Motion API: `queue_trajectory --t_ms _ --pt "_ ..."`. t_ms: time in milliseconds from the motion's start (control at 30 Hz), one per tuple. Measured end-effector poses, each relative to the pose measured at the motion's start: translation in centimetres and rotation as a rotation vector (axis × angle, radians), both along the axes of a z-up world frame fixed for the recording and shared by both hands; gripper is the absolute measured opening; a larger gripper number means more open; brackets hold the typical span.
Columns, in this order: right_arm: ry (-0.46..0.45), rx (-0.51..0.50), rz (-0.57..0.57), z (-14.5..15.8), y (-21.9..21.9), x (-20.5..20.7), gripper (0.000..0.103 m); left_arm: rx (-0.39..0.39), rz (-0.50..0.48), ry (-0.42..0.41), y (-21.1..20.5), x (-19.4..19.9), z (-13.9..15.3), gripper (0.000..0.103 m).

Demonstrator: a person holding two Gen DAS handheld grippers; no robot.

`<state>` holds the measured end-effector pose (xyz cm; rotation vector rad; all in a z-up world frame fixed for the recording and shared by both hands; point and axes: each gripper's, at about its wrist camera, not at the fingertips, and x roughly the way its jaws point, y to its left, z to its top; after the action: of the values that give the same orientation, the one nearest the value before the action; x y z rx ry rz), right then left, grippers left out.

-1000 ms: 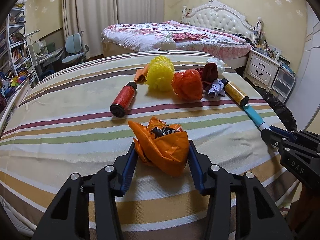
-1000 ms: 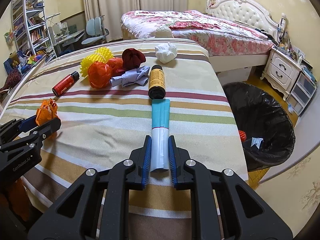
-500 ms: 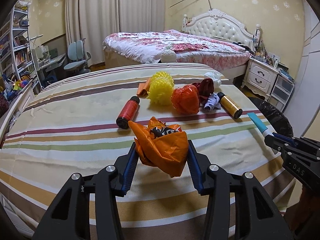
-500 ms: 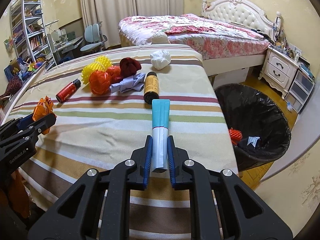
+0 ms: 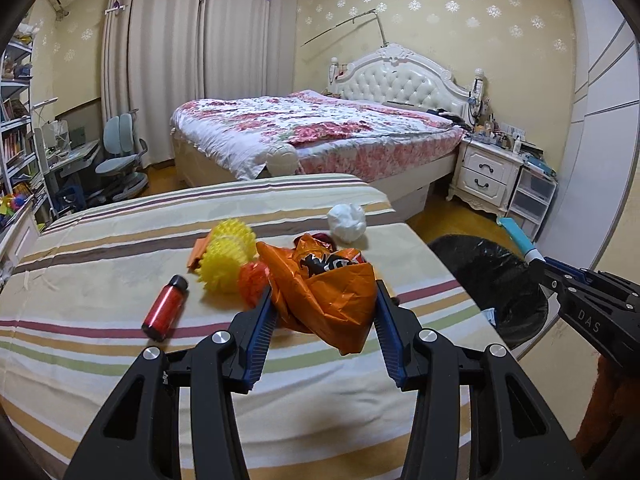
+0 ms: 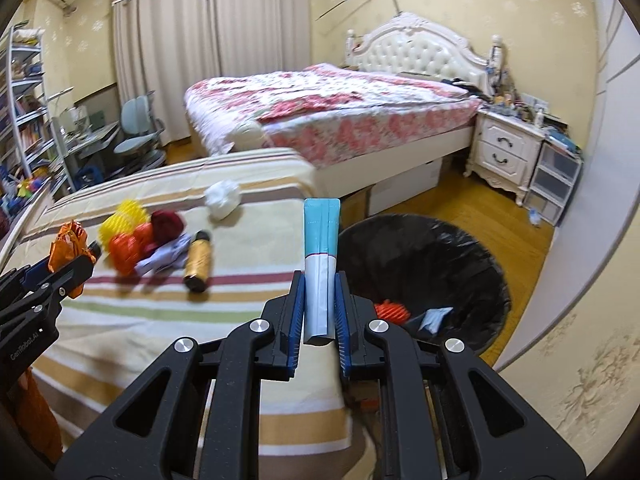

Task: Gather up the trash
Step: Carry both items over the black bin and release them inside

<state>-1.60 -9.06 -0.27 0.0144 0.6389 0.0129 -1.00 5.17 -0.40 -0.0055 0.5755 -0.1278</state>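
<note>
Both grippers risen off striped table [image 5: 100, 240], bedroom

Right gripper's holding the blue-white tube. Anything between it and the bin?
Nothing visible. The right gripper is shut on the tube, whose tip points past the bed edge toward the black-lined bin. The bin's mouth is open, with only a few scraps inside.

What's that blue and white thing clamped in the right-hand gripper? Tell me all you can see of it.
The tube is long, flat and looks like a soft squeeze tube of glossy plastic: teal on the far half, white on the near half, with a thin dark band between. Its flat crimped end points away, towards the bin. The right gripper is shut on its white end, blue pads pressing both sides. It is held in the air, touching nothing else. No cap is visible.
</note>
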Motion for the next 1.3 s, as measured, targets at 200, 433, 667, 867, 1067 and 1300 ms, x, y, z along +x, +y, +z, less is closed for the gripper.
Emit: queue_trajectory --t_ms 200,433,667,867,1067,1300 --pt "-0.020 -0.022 -0.087 -0.1 -3.2 1.9 0.015 0.011 -0.056 -0.013 -4.3 3.1 0.2 0.047" --pt "-0.009 -0.030 -0.141 -1.1 -6.0 4.6 0.015 0.032 -0.118 0.007 -9.4 6.9 -0.8 0.047" --pt "0.010 -0.024 -0.179 -2.5 -8.1 7.0 0.015 0.044 -0.160 0.026 -12.8 9.8 -1.5 0.047" --pt "0.036 -0.003 -0.203 -3.7 -9.8 8.4 0.015 0.074 -0.180 0.055 -14.9 11.5 -2.6 0.047" --pt "0.048 0.015 -0.223 -4.4 -10.8 9.1 0.015 0.107 -0.194 0.062 -16.6 12.4 -3.1 0.047" --pt "0.057 0.024 -0.237 -4.8 -11.6 9.4 0.016 0.123 -0.204 0.082 -17.6 13.1 -3.5 0.050"
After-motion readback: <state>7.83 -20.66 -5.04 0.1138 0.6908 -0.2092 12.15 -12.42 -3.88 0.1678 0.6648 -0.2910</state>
